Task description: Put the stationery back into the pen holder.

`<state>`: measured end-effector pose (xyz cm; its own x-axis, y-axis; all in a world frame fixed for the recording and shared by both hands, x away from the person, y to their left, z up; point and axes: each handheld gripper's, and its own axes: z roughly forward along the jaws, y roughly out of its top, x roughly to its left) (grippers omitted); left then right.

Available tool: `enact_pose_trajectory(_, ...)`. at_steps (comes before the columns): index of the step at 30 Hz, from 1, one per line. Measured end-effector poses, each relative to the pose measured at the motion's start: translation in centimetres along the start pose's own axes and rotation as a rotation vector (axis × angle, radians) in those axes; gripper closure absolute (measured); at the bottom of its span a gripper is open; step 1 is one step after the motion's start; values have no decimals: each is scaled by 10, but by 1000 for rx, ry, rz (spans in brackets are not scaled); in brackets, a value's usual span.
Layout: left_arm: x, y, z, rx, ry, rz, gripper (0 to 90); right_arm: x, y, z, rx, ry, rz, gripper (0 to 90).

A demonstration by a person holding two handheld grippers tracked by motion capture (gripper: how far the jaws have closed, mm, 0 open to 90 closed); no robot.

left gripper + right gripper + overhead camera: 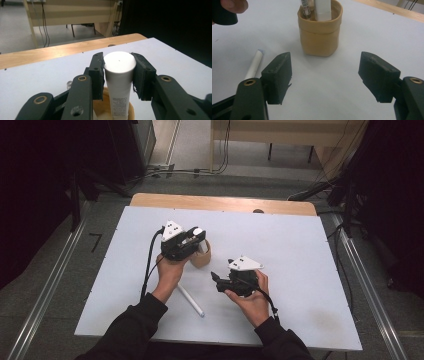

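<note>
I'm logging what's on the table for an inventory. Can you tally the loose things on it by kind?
White tube, held upright in the cup by the left gripper: 1
Tan fabric cup: 1
Clear pen-like item standing in the cup: 1
White stick lying on the table: 1
Total: 4

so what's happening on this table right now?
A person works two hand-held grippers. The left gripper is clamped on a white tube standing in a tan pouch. The right gripper is open with nothing between its jaws, facing the pouch. A white pen lies on the white board.
</note>
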<state>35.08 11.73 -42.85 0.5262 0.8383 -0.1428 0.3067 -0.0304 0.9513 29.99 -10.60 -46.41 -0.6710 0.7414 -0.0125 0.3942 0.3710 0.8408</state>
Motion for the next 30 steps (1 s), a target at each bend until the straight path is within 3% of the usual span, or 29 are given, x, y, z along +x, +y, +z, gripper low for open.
enact_pose_trajectory(4, -1, -3, 3, 26, 18, 27, 652, 0, 0, 0, 2, -1, -1, 255)
enact_pose_trajectory(19, -6, -13, 15, 115, 17, 80, 639, 0, -1, 0, 12, -5, -6, 253)
enact_pose_trajectory(30, -8, -7, 8, 85, 13, 71, 506, 1, -2, 2, 17, -1, -5, 250)
